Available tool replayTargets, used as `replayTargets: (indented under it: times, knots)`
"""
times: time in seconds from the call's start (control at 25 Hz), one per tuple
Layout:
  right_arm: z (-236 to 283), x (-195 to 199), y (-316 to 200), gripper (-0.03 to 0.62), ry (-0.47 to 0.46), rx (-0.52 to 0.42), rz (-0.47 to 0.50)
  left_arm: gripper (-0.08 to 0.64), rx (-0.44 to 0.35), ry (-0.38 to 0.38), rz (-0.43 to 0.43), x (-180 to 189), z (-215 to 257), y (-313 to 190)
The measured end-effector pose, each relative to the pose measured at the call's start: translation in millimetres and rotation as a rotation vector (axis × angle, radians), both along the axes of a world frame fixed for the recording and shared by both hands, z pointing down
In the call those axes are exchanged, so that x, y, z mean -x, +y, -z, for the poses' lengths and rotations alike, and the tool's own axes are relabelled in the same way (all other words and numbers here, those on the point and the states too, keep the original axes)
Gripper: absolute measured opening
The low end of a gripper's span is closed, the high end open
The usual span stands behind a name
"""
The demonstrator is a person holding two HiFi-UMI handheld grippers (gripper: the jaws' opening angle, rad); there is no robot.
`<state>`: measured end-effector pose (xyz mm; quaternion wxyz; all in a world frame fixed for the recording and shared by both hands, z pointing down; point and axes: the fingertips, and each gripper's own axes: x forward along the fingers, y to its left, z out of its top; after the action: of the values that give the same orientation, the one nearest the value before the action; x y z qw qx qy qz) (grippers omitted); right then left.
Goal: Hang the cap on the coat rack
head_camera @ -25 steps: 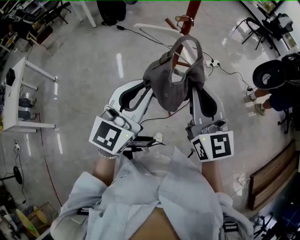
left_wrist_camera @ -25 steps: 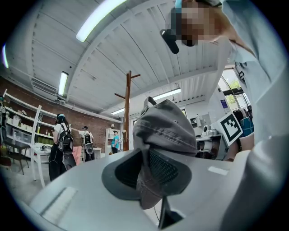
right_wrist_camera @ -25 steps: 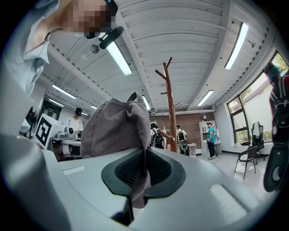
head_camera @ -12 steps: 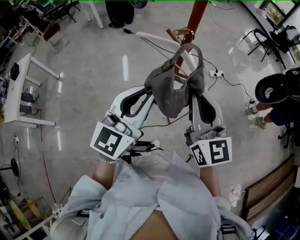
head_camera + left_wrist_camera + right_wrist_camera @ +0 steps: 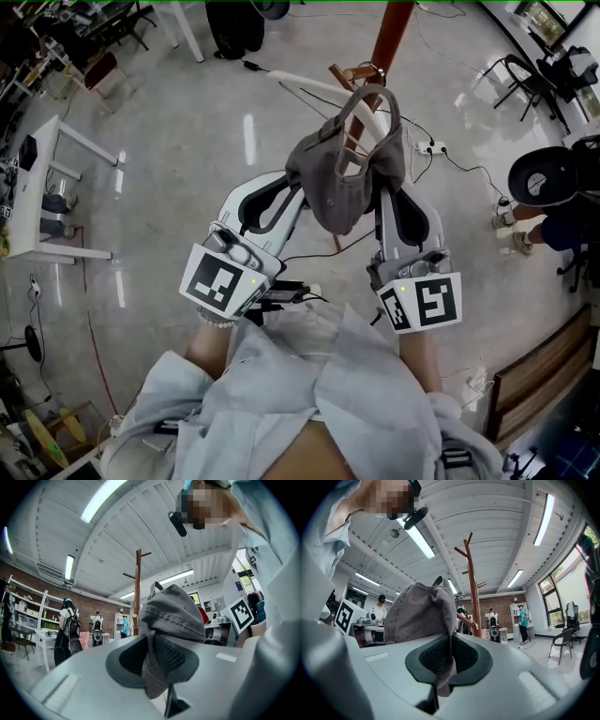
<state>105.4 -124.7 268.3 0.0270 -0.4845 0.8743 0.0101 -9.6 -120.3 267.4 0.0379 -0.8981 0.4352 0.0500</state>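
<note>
A grey cap (image 5: 345, 173) hangs between my two grippers, held up in front of the brown wooden coat rack (image 5: 387, 37). My left gripper (image 5: 302, 192) is shut on the cap's left edge, and the cap (image 5: 171, 620) fills the middle of the left gripper view. My right gripper (image 5: 386, 192) is shut on the cap's right edge, where grey fabric (image 5: 423, 618) sits pinched in the jaws. The rack's pole (image 5: 472, 590) stands just behind the cap, with a peg (image 5: 361, 73) close above the cap's strap. The rack (image 5: 137, 590) also rises behind the cap in the left gripper view.
A white table (image 5: 42, 187) stands at the left. Cables and a power strip (image 5: 429, 147) lie on the shiny floor near the rack's foot. A person (image 5: 553, 173) is at the right, and a black chair (image 5: 525, 66) at the far right. People stand by shelves (image 5: 65, 630) in the background.
The cap and both grippers have shifted slightly nearer the rack's peg over the last second; both grips stay the same.
</note>
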Motion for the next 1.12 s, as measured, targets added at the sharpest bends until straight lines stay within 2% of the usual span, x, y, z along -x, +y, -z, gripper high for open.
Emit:
replayTargets:
  times: [0.56,1.12]
  knots:
    - [0.5,7.5,-20.6,0.015,0.013,-0.004,-0.043,0.057,-0.007,0.006,-0.037,8.2,1.6,-26.4]
    - [-14.5,7.7,-31.8,0.015,0.016,0.01,-0.025,0.057,0.011,0.0,-0.011,9.2,-13.7,-35.7]
